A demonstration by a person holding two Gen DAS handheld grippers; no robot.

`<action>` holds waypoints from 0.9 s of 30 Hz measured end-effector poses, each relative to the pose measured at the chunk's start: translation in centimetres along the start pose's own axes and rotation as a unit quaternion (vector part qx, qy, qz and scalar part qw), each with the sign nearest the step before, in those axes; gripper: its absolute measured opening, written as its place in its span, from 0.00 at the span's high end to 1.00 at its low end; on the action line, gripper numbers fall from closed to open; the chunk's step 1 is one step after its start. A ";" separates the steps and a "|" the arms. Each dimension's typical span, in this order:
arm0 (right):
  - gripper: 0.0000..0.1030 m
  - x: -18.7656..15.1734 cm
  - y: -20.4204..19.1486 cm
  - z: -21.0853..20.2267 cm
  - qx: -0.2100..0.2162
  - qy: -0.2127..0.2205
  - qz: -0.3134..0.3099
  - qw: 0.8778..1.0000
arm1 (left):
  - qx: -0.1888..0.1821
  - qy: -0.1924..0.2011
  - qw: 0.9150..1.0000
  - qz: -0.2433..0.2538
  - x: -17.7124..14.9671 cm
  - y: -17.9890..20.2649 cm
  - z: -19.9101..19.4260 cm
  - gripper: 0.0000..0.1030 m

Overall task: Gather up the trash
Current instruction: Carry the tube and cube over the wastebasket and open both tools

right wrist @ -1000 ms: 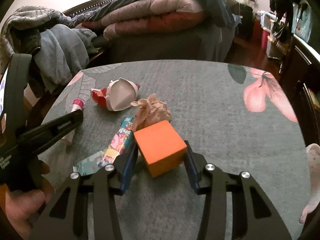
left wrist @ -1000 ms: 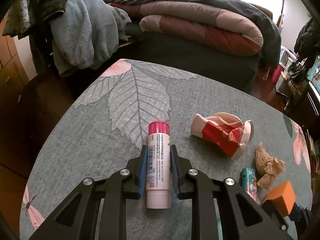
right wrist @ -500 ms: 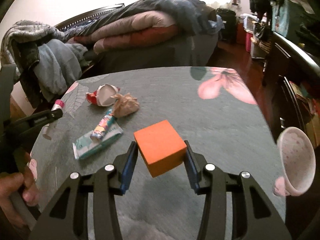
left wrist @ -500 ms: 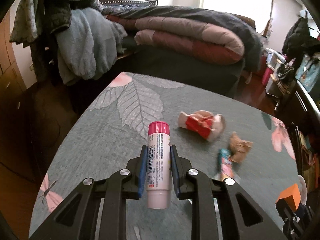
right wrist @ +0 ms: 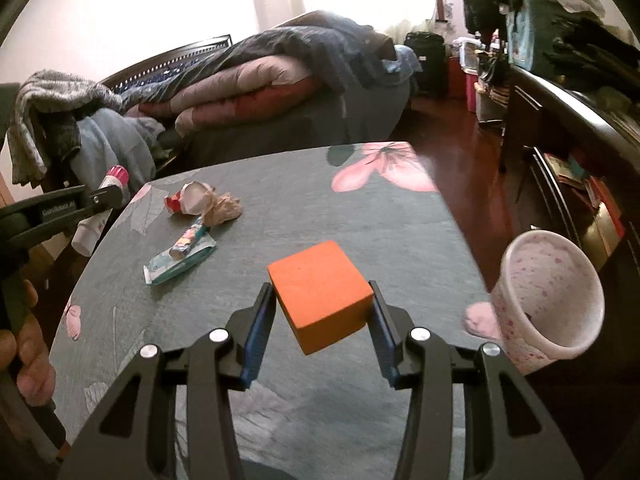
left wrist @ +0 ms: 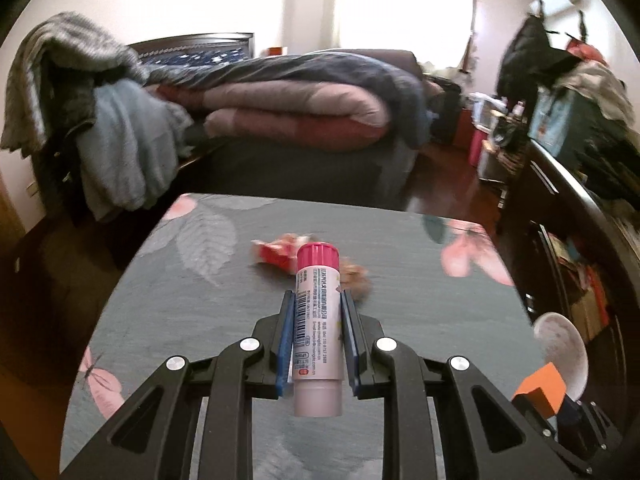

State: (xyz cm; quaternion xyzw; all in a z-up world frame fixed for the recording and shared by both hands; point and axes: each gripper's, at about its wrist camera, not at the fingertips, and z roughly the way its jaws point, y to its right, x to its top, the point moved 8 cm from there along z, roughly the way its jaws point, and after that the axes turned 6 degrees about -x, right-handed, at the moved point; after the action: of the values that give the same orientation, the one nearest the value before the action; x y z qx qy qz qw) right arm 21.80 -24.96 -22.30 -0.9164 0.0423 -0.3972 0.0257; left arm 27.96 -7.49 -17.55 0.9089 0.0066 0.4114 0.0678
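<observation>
My left gripper (left wrist: 316,300) is shut on a white glue stick with a pink cap (left wrist: 318,316) and holds it above the table; the stick also shows in the right wrist view (right wrist: 102,208). My right gripper (right wrist: 320,292) is shut on an orange cube (right wrist: 320,304), held above the table; the cube also shows in the left wrist view (left wrist: 542,388). On the table lie a crushed red and white wrapper (right wrist: 188,202), a brown paper wad (right wrist: 224,212), a colourful candy wrapper (right wrist: 190,238) and a teal packet (right wrist: 176,266).
The table has a grey cloth with leaves and pink flowers (right wrist: 360,220). A pink speckled cup (right wrist: 548,304) is at its right edge. A bed with folded quilts (left wrist: 296,112) lies beyond. Clothes hang on the left (left wrist: 112,148). A dark cabinet (right wrist: 580,152) stands on the right.
Both grippers have risen and drawn back from the trash, each still holding its object. The table items look farther away and the pink cup has come into view.
</observation>
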 end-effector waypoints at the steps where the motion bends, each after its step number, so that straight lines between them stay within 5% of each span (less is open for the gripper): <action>1: 0.55 -0.1 0.8 -0.3 -0.002 0.002 0.006 1.000 | -0.007 0.000 1.000 0.006 0.0 0.9 -0.1 0.78; 14: 0.55 -1.3 12.1 -2.8 -0.058 0.023 0.075 0.995 | -0.078 0.001 0.993 0.091 -1.0 14.2 -0.4 0.78; 27: 0.55 -3.2 22.5 -2.9 -0.118 0.029 0.146 0.982 | -0.145 -0.018 0.973 0.178 -3.1 26.7 1.7 0.78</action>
State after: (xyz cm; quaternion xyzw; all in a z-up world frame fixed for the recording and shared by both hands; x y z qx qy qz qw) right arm 16.19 -47.11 -24.46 -0.8851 0.2229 -0.4077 -0.0266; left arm 26.03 -34.40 -17.53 0.8834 -0.2165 0.3966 0.1241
